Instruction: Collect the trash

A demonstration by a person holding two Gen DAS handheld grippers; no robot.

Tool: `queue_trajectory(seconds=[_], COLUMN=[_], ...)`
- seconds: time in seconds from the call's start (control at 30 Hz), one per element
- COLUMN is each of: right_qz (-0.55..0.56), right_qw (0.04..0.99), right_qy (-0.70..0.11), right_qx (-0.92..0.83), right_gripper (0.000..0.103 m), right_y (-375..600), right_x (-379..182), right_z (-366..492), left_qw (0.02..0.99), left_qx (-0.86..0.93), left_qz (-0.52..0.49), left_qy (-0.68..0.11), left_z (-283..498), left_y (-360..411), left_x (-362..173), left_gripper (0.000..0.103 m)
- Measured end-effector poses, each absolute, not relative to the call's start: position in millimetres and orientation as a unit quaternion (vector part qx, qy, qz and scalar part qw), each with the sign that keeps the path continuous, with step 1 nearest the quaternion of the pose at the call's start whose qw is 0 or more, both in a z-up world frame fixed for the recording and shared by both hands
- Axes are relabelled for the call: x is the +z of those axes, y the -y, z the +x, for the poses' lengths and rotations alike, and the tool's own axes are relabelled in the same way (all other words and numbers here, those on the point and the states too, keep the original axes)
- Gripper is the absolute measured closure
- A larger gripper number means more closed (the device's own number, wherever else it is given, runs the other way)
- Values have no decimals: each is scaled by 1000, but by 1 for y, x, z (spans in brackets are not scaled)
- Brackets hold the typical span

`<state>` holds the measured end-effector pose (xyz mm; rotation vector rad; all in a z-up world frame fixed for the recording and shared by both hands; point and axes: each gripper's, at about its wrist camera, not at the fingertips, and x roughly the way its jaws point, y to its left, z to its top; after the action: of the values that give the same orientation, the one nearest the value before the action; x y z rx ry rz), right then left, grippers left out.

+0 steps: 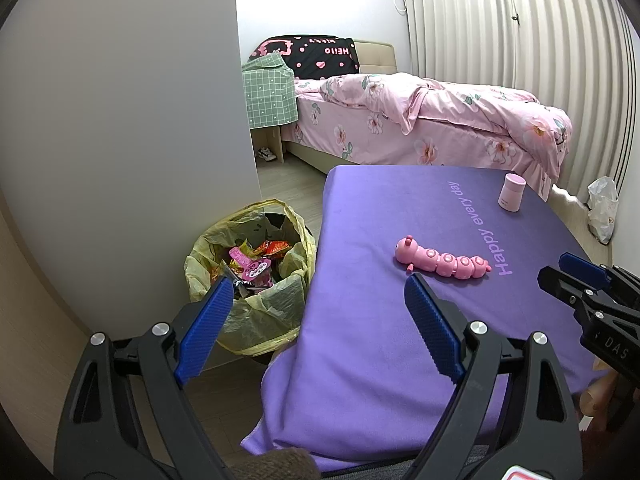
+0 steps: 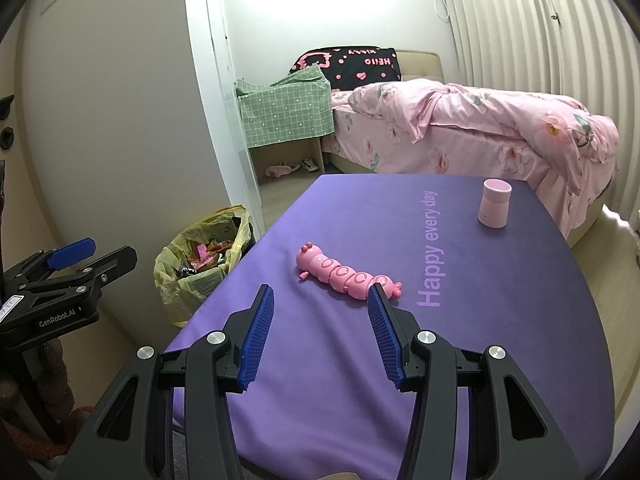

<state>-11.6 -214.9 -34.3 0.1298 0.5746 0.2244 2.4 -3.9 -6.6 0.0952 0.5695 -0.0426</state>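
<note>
Both the left hand-held gripper and right hand-held gripper are held open and empty; wrappers are seen in the lined bin at lower left, no trash remaining on the desk

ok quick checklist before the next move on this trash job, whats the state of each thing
1. Left tongs open and empty: ok.
2. Right tongs open and empty: ok.
3. Trash bin liner open, wrappers inside, room near the top: ok.
4. Purple table free of loose trash: ok; only the pink caterpillar toy and pink cup show.
5. Whether toy or cup counts as trash: cannot tell.
6. White plastic bag on the floor by the curtain, a possible pickup: cannot tell.
</note>
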Motion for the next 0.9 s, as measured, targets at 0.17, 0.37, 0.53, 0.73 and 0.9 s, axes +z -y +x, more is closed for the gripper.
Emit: queue_trajectory(seconds=[0.17,0.37,0.53,0.73,0.9], right_qz=[63,63,63,63,63], right_qw=[951,951,951,951,951], right_qy=[-283,-283,-283,-283,-283], right_qx=[110,110,111,110,110], right_gripper=[57,57,57,57,57], right_y=[215,215,215,216,216], right_x=[-34,-34,-34,-34,-34], right_z=[-12,-11,-11,-11,-11], left_qw=[958,958,959,959,959], left_qx=[-21,-21,-21,-21,-21], left_qz=[47,46,47,48,47], left_qy=[-281,-281,-280,-278,-277], left_z=[2,2,2,2,1], left_y=[4,4,3,6,7], left_x=[-7,-7,-7,-5,-5], left_gripper=[20,20,20,20,20])
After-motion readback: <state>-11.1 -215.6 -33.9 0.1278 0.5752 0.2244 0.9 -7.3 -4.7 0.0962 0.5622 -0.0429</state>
